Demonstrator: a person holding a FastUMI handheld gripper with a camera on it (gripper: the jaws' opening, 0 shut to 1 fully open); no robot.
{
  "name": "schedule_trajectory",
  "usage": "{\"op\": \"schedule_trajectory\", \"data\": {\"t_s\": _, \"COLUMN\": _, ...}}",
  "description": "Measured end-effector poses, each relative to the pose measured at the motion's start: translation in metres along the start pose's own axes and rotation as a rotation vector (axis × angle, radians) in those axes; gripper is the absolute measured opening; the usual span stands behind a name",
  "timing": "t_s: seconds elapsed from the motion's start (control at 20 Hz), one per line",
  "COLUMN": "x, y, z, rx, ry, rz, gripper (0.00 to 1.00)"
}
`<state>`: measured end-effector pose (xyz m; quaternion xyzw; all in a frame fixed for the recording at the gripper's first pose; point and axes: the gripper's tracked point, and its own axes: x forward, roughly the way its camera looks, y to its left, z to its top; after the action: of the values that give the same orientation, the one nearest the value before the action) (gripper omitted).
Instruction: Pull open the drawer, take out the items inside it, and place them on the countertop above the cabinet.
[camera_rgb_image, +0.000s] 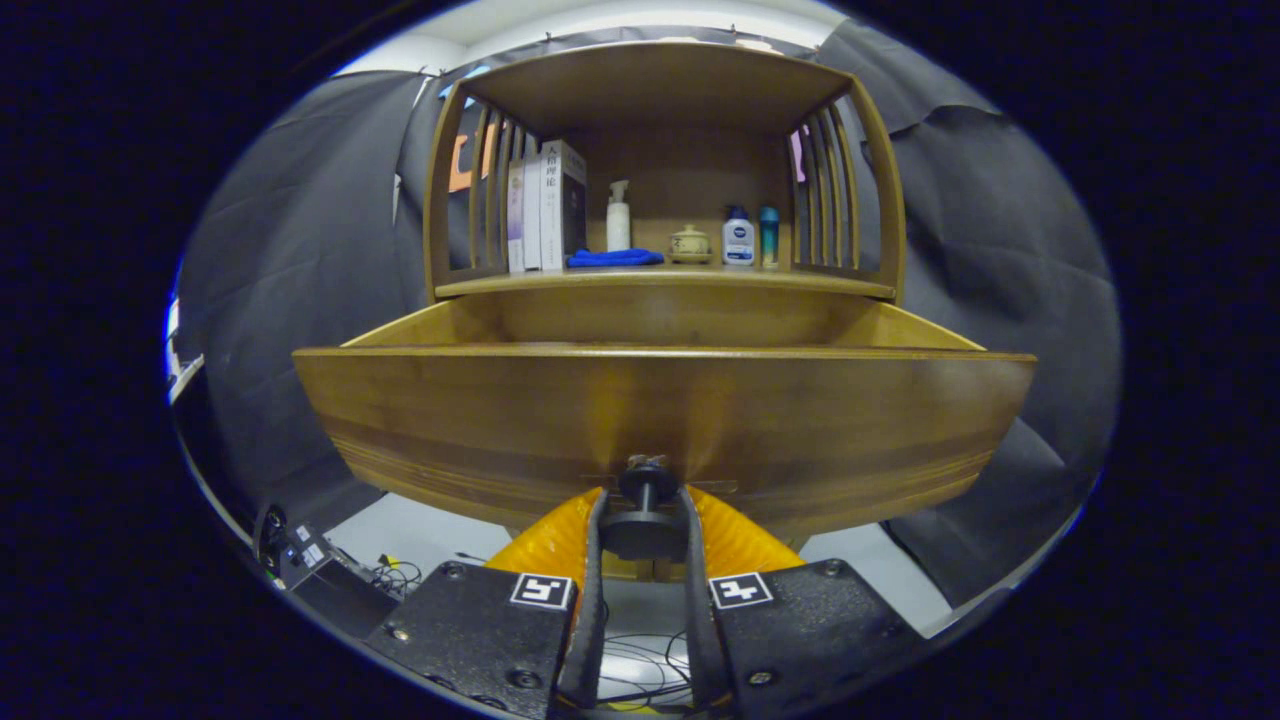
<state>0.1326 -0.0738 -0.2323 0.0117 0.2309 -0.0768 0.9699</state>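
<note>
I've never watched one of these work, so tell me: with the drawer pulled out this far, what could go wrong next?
The gripper is shut on the knob; pulling further might run the drawer off its slides. Its inside is hidden here, so reaching in means guessing. The countertop already holds books and bottles, easily knocked over.

**Drawer pulled out, knob between the fingers**

The drawer (660, 420) is a wide wooden box with a smooth brown front panel, standing pulled out from the cabinet (665, 160) so that its side walls and back wall show above the front's top edge. Its inside floor is hidden behind the front panel, so what lies in it cannot be told. A dark round knob (645, 505) juts from the lower middle of the drawer front. The countertop (665, 283) is a wooden shelf just above and behind the drawer. The gripper (643, 525) has both fingers pressed on the knob.
</note>
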Motion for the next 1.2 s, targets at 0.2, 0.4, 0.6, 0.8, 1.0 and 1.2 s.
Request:
{"op": "schedule_trajectory", "data": {"t_s": 0.2, "x": -0.003, "y": 0.001, "z": 0.002, "rx": 0.021, "ry": 0.031, "rz": 0.020, "gripper": 0.46}}
{"op": "schedule_trajectory", "data": {"t_s": 0.4, "x": -0.020, "y": 0.009, "z": 0.020, "rx": 0.070, "ry": 0.021, "rz": 0.074, "gripper": 0.63}}
{"op": "schedule_trajectory", "data": {"t_s": 0.6, "x": -0.050, "y": 0.023, "z": 0.036, "rx": 0.061, "ry": 0.010, "rz": 0.138, "gripper": 0.81}}
{"op": "schedule_trajectory", "data": {"t_s": 0.8, "x": -0.069, "y": 0.048, "z": 0.071, "rx": 0.061, "ry": -0.011, "rz": 0.221, "gripper": 0.97}}
{"op": "schedule_trajectory", "data": {"t_s": 1.0, "x": -0.067, "y": 0.069, "z": 0.100, "rx": -0.002, "ry": -0.025, "rz": 0.262, "gripper": 0.98}}
{"op": "schedule_trajectory", "data": {"t_s": 1.2, "x": -0.041, "y": 0.074, "z": 0.117, "rx": -0.014, "ry": 0.064, "rz": 0.253, "gripper": 0.98}}
